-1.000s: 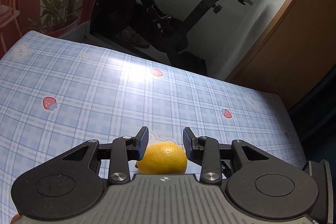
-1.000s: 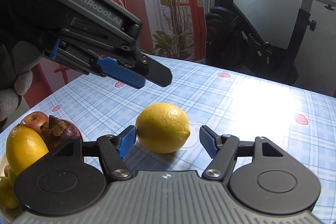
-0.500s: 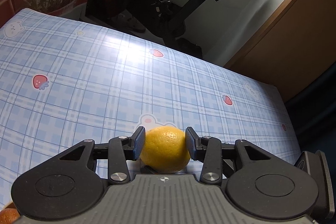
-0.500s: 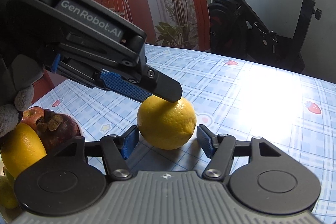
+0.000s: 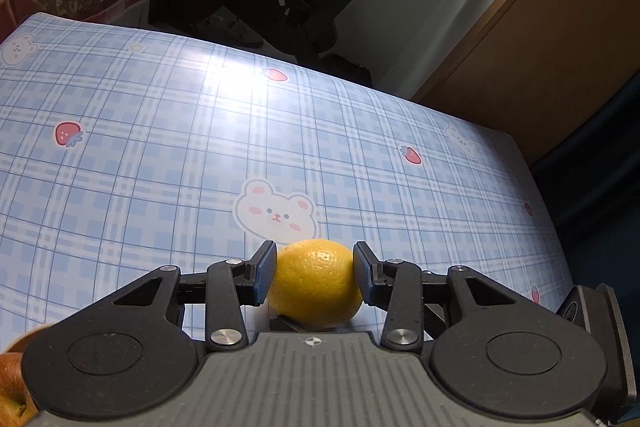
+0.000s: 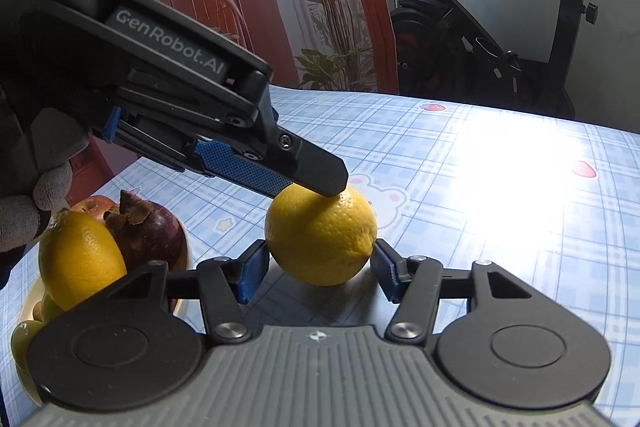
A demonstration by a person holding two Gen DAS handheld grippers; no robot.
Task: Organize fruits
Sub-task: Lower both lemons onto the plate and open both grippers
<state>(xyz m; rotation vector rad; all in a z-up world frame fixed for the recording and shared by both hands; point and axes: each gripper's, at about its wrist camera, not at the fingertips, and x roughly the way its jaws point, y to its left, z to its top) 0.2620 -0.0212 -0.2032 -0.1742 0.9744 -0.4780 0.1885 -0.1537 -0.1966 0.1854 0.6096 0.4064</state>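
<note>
A yellow lemon sits on the blue checked tablecloth. My left gripper is shut on it, both pads against its sides. In the right wrist view the lemon lies between the fingers of my right gripper, which is open with small gaps at each side. The left gripper comes in from the upper left onto the lemon's top. A plate at the left holds another lemon, a mangosteen, an apple and small green fruits.
An exercise bike stands beyond the table's far edge, with potted plants and a red chair behind. A wooden cabinet is at the right. The table's right edge drops off close by.
My left gripper has come down onto the lemon and closed on it. My right gripper has moved closer, its fingers now on either side of the lemon.
</note>
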